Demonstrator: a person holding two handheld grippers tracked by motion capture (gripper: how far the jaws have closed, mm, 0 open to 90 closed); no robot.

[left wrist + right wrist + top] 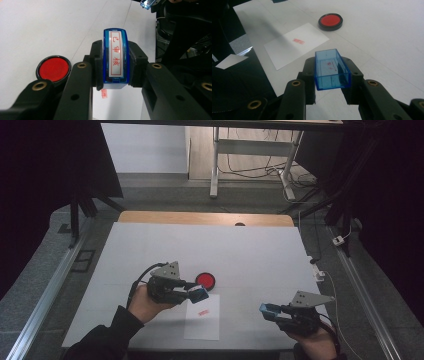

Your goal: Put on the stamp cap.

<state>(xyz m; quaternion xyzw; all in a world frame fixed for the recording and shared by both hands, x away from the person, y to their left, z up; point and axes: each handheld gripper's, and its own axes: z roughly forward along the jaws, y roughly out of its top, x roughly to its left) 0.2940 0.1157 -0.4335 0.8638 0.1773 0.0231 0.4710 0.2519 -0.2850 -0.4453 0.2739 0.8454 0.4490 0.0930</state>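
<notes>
- High view: the left gripper (199, 293) hangs over the middle of the white table (150, 250), held level with its tips pointing toward the table's right edge. Its jaws are clamped on a blue stamp (201, 293).
- Left gripper view: the stamp (116, 58) sits upright between the two black jaws, gripped on both sides, and its white label with red characters faces the camera.
- The stamp hangs above the top edge of a white sheet of paper (202, 320), which lies near the table's front edge and bears a small red stamp mark (202, 312).
- A round red ink pad (205, 280) in a black case rests on the table just past the paper's far edge, close beside the left gripper's tips.
- The right gripper (267, 310) is near the table's front right corner, level, with its tips pointing toward the left edge and the paper.
- Right gripper view: its jaws are pressed on a clear blue stamp cap (331, 69), open end toward the camera, with faint red smears inside.
- The cap is held above the table, well apart from the stamp, with the paper between the two grippers.
</notes>
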